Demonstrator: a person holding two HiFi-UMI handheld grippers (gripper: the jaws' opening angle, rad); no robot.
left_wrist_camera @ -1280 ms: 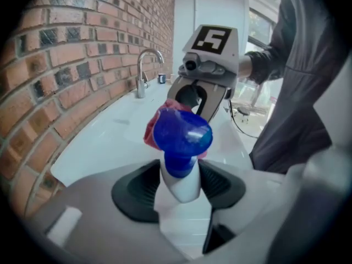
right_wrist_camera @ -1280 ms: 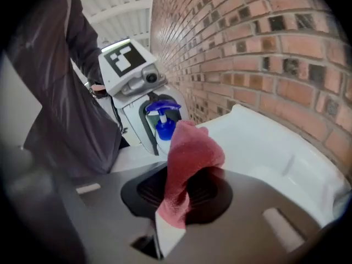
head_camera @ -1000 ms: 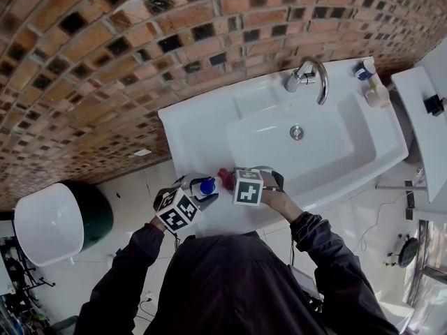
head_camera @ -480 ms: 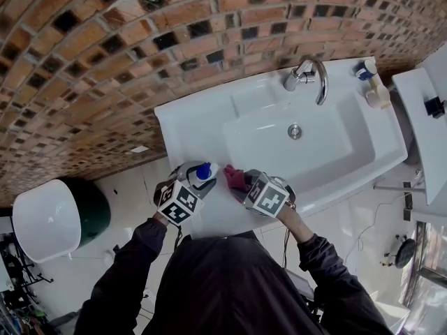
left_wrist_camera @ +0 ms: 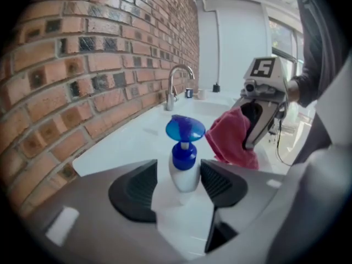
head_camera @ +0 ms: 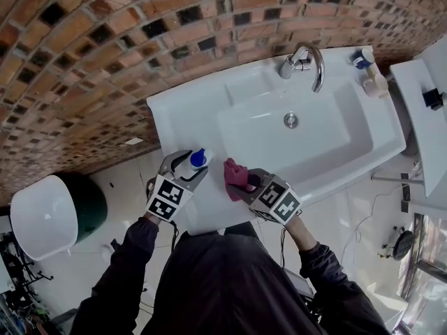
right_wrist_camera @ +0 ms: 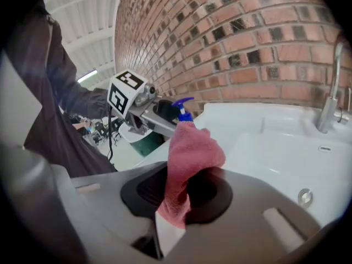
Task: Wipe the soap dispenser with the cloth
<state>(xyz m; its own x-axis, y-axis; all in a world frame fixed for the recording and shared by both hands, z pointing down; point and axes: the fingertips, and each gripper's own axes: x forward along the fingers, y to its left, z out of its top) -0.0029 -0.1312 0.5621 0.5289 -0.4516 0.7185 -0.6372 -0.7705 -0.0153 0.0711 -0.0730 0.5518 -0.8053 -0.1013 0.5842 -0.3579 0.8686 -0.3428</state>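
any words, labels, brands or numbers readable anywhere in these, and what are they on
No words, brands or numbers can be read in any view.
Cubes on the left gripper and right gripper: black-and-white square marker patterns, not text.
On the soap dispenser: no label shows.
On the small bottles at the far corner of the sink: too small to read.

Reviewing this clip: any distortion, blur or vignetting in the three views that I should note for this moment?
Head view: heavy barrel distortion bows the brick wall and the edges of the sink; evenly lit and sharp. Left gripper view: fisheye with black corners; soap dispenser in focus, nearest foreground soft. Right gripper view: same black vignette; cloth crisp, the brick courses curve.
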